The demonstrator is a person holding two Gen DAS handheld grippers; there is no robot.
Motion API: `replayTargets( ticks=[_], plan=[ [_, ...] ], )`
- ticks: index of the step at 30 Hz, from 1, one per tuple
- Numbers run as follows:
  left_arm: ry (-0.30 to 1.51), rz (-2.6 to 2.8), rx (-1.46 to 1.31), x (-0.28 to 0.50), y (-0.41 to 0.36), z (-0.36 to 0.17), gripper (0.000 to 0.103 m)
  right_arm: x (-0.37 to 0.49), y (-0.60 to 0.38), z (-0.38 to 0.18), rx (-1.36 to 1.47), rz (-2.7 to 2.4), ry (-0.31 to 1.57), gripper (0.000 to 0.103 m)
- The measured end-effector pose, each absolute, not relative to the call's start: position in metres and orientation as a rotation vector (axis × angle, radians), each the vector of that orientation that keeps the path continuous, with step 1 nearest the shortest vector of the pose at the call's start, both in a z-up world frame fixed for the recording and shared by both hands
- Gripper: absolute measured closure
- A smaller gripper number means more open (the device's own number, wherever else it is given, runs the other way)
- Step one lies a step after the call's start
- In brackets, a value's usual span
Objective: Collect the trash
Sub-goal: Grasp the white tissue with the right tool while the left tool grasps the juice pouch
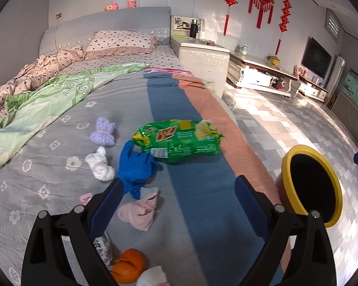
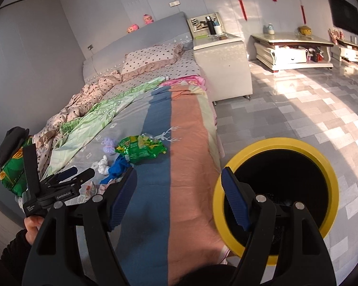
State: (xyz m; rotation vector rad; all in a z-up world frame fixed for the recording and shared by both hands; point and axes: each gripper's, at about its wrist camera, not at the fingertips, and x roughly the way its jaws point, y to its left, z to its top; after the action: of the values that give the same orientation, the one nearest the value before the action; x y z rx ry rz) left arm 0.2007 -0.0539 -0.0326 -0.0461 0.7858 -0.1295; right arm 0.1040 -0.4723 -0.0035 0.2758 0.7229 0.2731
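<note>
Right on the striped bedspread (image 1: 198,226) lies the trash: a green snack wrapper (image 1: 179,140), crumpled and flat across the blue stripe, with a blue plastic bag (image 1: 136,166) bunched against its near-left corner and touching it. Just left of the blue bag sits a white tissue wad (image 1: 100,164), and beyond that a small purple knitted piece (image 1: 103,131) tied at its middle. Nearer the foot of the bed are a pink cloth bundle (image 1: 140,212), an orange peel (image 1: 128,265) and another pale wad (image 1: 152,277) beside it; a printed packet (image 1: 105,247) shows partly behind the left finger.

The left gripper (image 1: 179,200) hangs over this scatter with its jaws spread wide and nothing between them; its left pad sits close to the tail of the blue bag, though I cannot tell if they touch. The right gripper (image 2: 179,195) is likewise spread wide and empty, poised over the bed's edge, its right finger in front of the yellow-rimmed bin (image 2: 276,143).

That bin stands on the tiled floor (image 2: 310,109) right against the side of the bed, its dark inside showing. Farther up the bed are a green patterned quilt (image 1: 47,100) and a dotted pillow (image 1: 121,41), with a white nightstand (image 2: 222,66) beside the headboard.
</note>
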Motion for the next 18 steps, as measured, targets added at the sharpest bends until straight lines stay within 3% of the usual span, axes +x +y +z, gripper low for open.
replayTargets(
  ticks=[18],
  plan=[
    [0.879,0.035,-0.089,0.192,0.056,-0.085,0.013,0.088,-0.286,-0.059,0.053,0.576,0.909,0.034]
  ],
)
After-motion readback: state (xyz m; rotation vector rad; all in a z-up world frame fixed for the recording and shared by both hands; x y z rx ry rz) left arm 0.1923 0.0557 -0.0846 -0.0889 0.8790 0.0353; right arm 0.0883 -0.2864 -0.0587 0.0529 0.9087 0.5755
